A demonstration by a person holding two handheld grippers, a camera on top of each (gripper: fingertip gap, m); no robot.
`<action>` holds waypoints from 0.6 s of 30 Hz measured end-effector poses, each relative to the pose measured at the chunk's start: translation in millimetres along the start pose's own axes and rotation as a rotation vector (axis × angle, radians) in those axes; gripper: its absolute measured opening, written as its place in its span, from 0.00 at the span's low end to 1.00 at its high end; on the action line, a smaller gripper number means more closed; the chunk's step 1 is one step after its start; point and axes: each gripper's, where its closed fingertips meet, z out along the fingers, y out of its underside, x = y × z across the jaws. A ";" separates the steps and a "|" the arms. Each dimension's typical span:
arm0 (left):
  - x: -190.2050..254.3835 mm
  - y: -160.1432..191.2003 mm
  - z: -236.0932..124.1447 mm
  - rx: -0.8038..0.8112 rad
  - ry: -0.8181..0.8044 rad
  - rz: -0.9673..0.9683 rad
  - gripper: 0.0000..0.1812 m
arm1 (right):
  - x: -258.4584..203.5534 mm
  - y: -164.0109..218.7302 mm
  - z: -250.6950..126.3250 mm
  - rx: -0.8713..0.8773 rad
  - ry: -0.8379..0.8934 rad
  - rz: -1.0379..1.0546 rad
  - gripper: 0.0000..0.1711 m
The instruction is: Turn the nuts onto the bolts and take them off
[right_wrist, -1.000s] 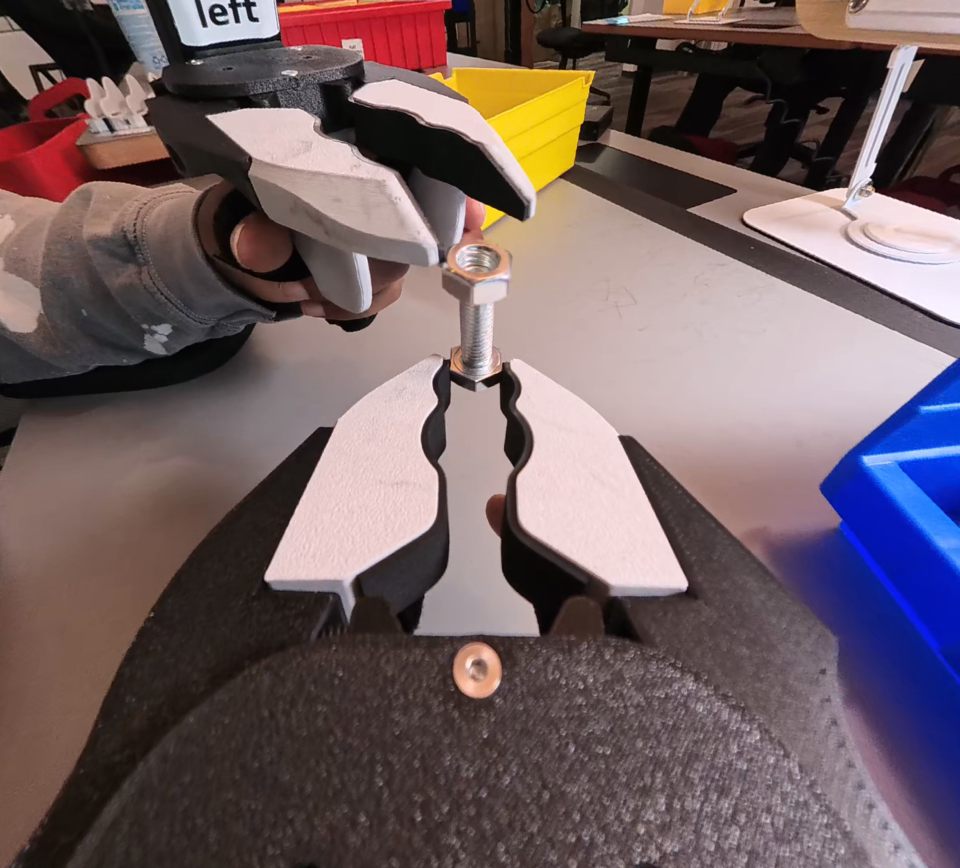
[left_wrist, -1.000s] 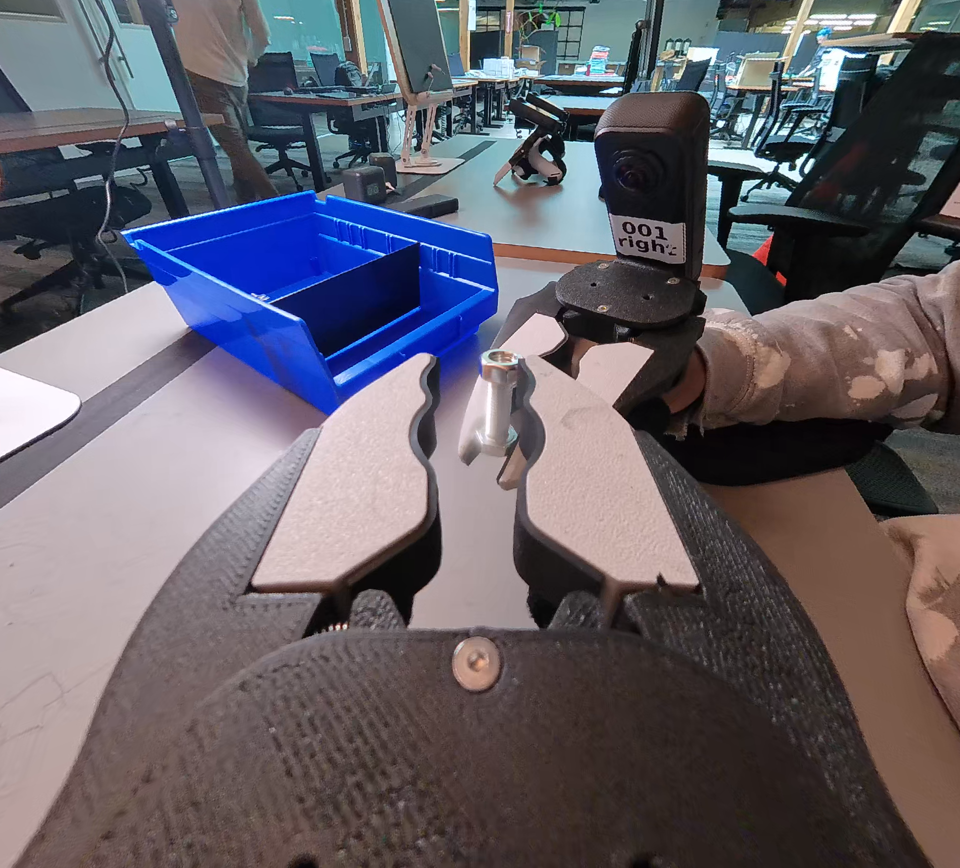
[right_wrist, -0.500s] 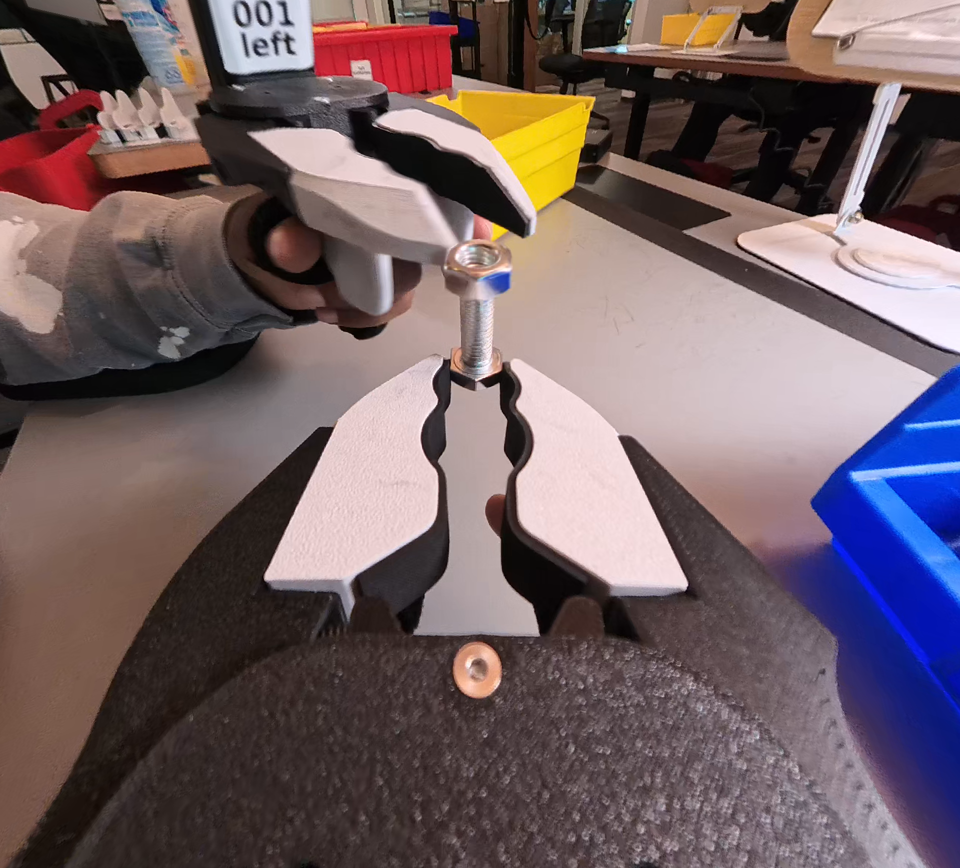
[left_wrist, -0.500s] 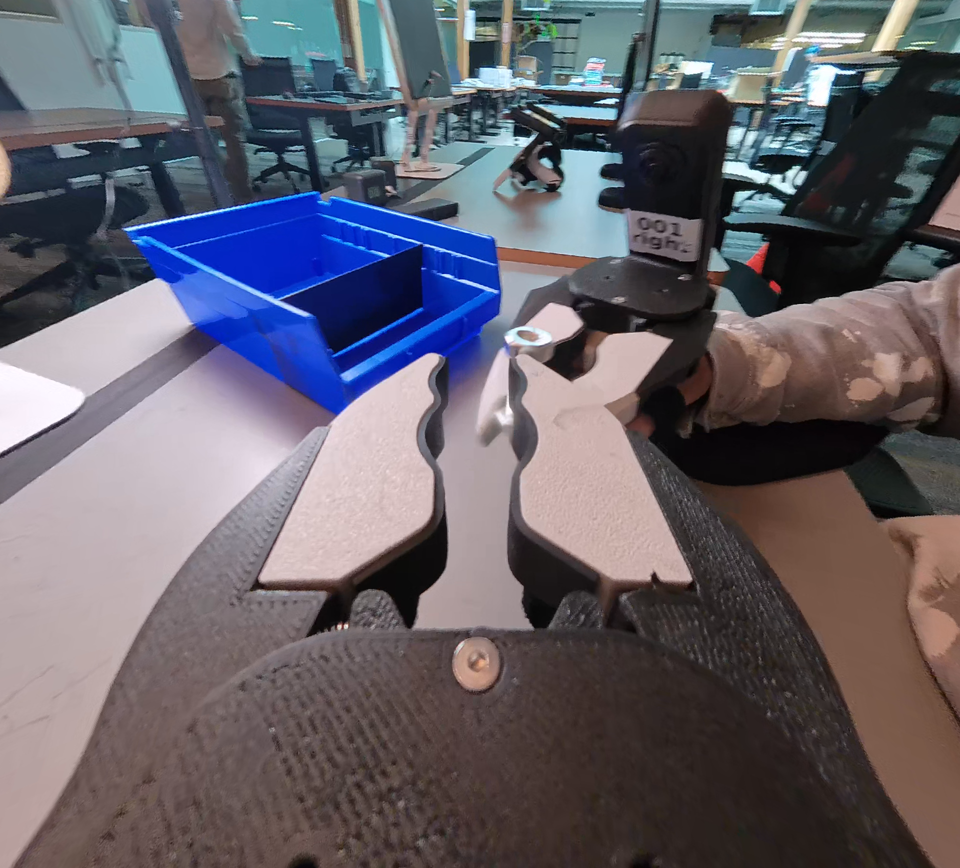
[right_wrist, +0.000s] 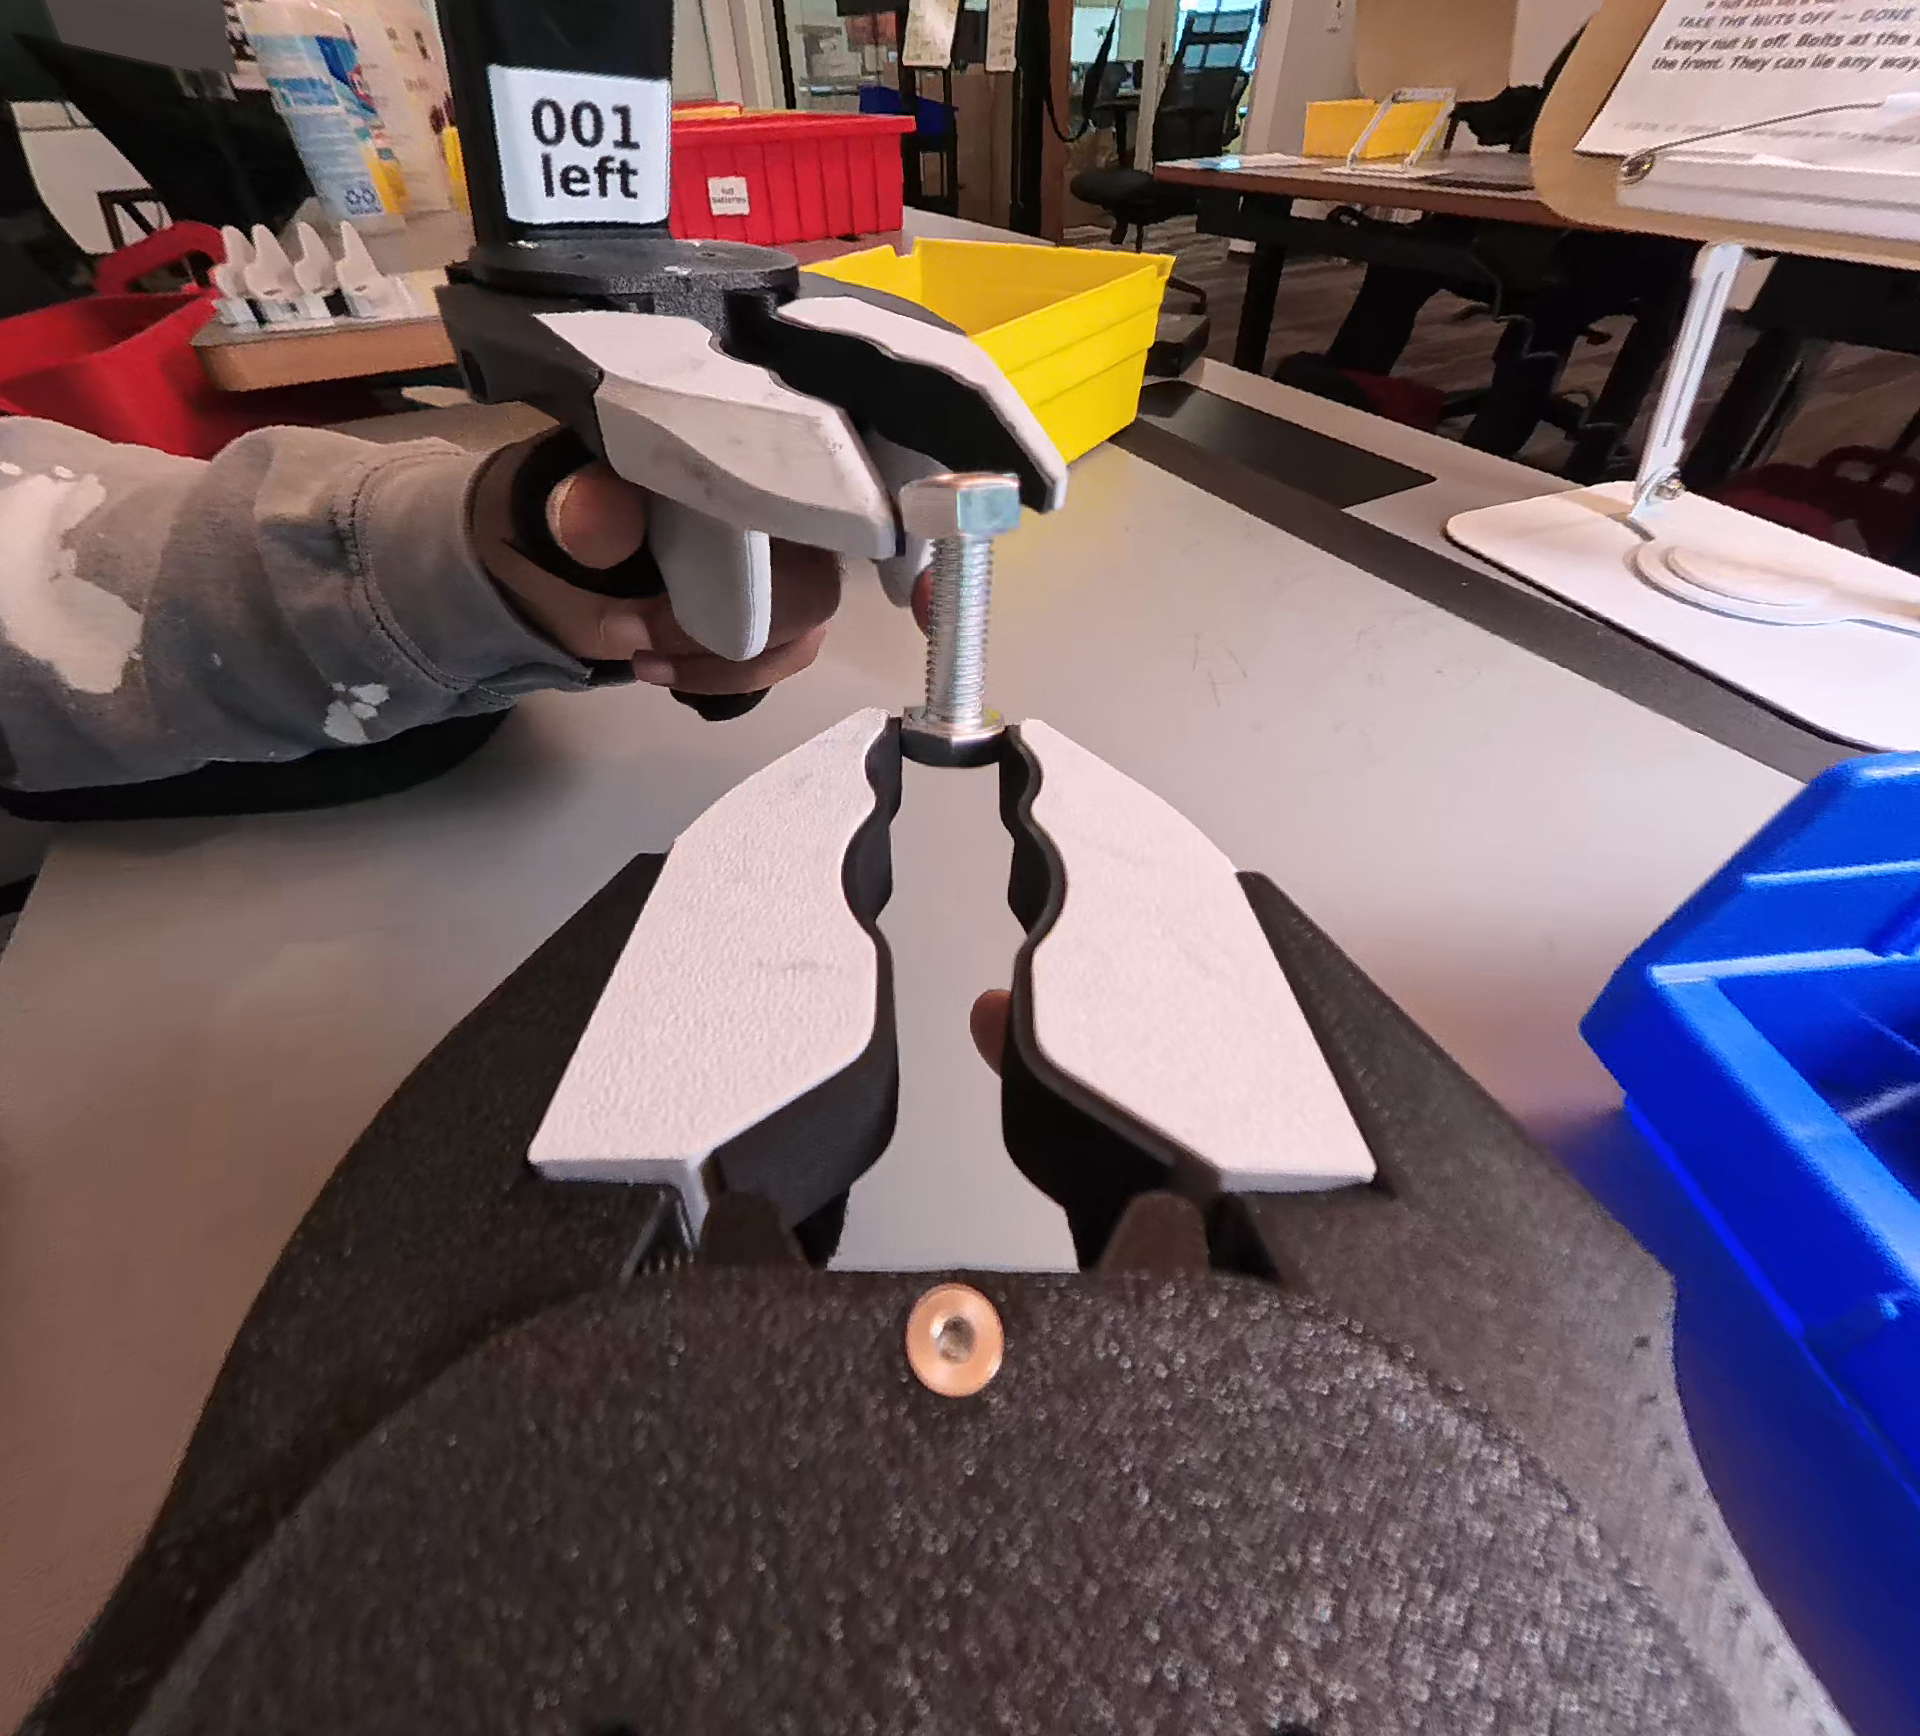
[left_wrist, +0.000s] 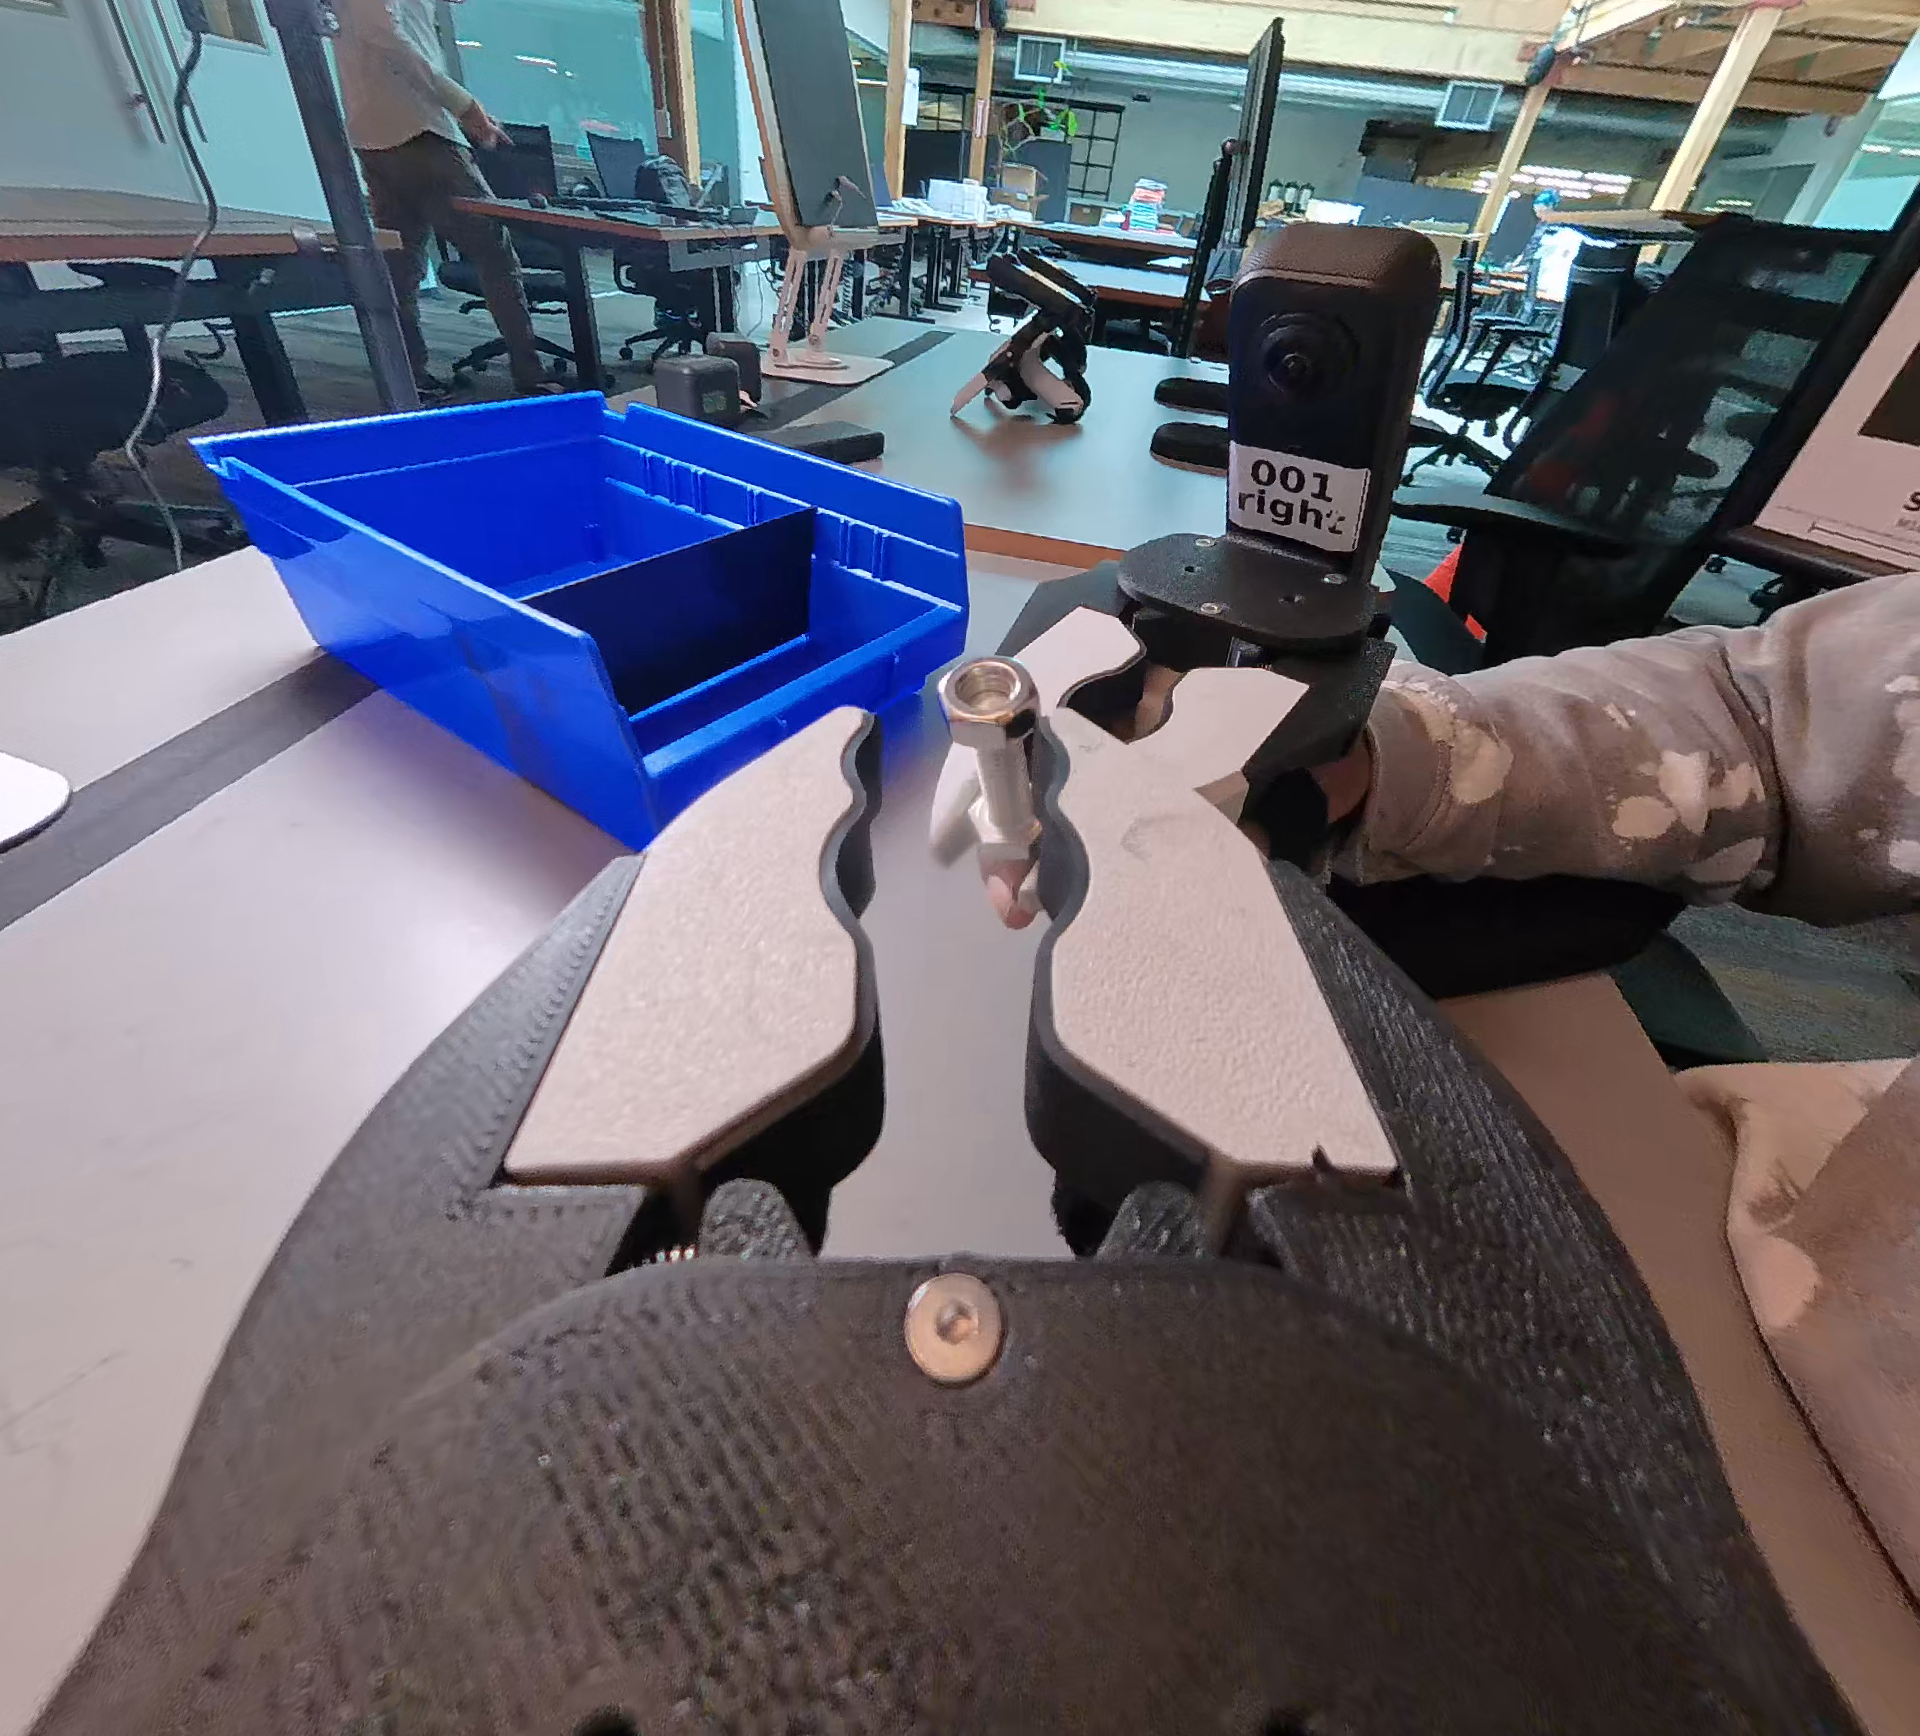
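Observation:
A silver bolt (right_wrist: 961, 637) stands upright with its head pinched between the tips of my right gripper (right_wrist: 954, 730). A hex nut (right_wrist: 961, 507) sits on the bolt's top end. My left gripper (right_wrist: 971, 512) reaches in from the upper left, one finger on each side of the nut. In the left wrist view the nut (left_wrist: 987, 704) lies beside the right finger of my left gripper (left_wrist: 956, 741), with a gap to the left finger; the jaws stand apart. My right gripper (left_wrist: 987, 855) shows beyond it, holding the bolt (left_wrist: 1003, 793) from below.
A blue divided bin (left_wrist: 447, 585) stands on the grey table (left_wrist: 208, 1011), left of the grippers; it also shows at the right edge of the right wrist view (right_wrist: 1766, 1063). A yellow bin (right_wrist: 1081, 336), a red bin (right_wrist: 790, 174) and a white sheet stand (right_wrist: 1714, 564) lie farther off. Both grippers' tips are close together, under 4 cm apart.
The bolt and nut tilted, so the right wrist view now shows the nut from the side instead of its hole. My left gripper shifted around the nut, jaws still apart.

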 end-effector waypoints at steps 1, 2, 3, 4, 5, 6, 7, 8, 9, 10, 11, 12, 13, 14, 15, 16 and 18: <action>0.0 -1.0 -0.4 0.003 -0.003 0.004 0.15 | 0.8 -1.0 -0.8 0.005 0.000 0.002 0.10; 1.1 -1.7 -0.3 0.006 0.001 0.010 0.14 | 1.0 -1.9 -1.4 0.011 -0.001 0.003 0.10; 2.9 -2.2 0.2 0.011 0.007 0.011 0.13 | 0.8 -2.4 -1.5 0.015 -0.003 0.003 0.10; 5.0 -2.2 0.9 0.014 0.018 0.005 0.13 | 0.0 -2.6 -1.4 0.017 -0.006 0.001 0.10; 7.0 -1.2 2.0 0.009 0.031 -0.004 0.13 | -1.0 -2.6 -1.0 0.017 -0.009 -0.003 0.10; 9.0 -0.9 2.9 0.010 0.043 -0.010 0.13 | -2.1 -2.5 -0.5 0.016 -0.010 -0.009 0.10; 11.1 -1.5 3.2 0.015 0.055 -0.011 0.13 | -3.2 -2.1 0.0 0.015 -0.013 -0.014 0.10; 13.1 -2.3 3.2 0.018 0.065 -0.009 0.13 | -4.3 -2.2 0.3 0.017 -0.016 -0.017 0.10; 14.1 -2.8 3.2 0.018 0.067 -0.006 0.13 | -5.0 -2.5 0.4 0.020 -0.019 -0.019 0.10; 14.6 -3.5 3.2 0.018 0.066 -0.002 0.13 | -5.5 -2.8 0.4 0.021 -0.021 -0.019 0.10; 14.5 -4.2 3.4 0.019 0.061 0.002 0.12 | -6.0 -3.2 0.4 0.025 -0.025 -0.019 0.10; 14.2 -4.8 3.6 0.018 0.054 0.007 0.11 | -6.7 -3.9 0.4 0.029 -0.029 -0.018 0.10; 14.7 -4.9 3.9 0.014 0.053 0.014 0.11 | -7.3 -4.1 0.6 0.032 -0.032 -0.016 0.10; 15.5 -4.7 4.1 0.008 0.053 0.023 0.11 | -7.8 -4.0 0.7 0.033 -0.035 -0.018 0.10; 16.6 -4.8 4.2 0.002 0.056 0.033 0.11 | -8.6 -4.0 0.7 0.036 -0.040 -0.020 0.10; 18.1 -5.0 3.9 -0.004 0.063 0.040 0.11 | -9.8 -4.2 0.7 0.040 -0.049 -0.020 0.10; 23.0 -6.5 2.8 -0.016 0.099 0.040 0.11 | -14.1 -6.0 0.2 0.056 -0.079 -0.021 0.10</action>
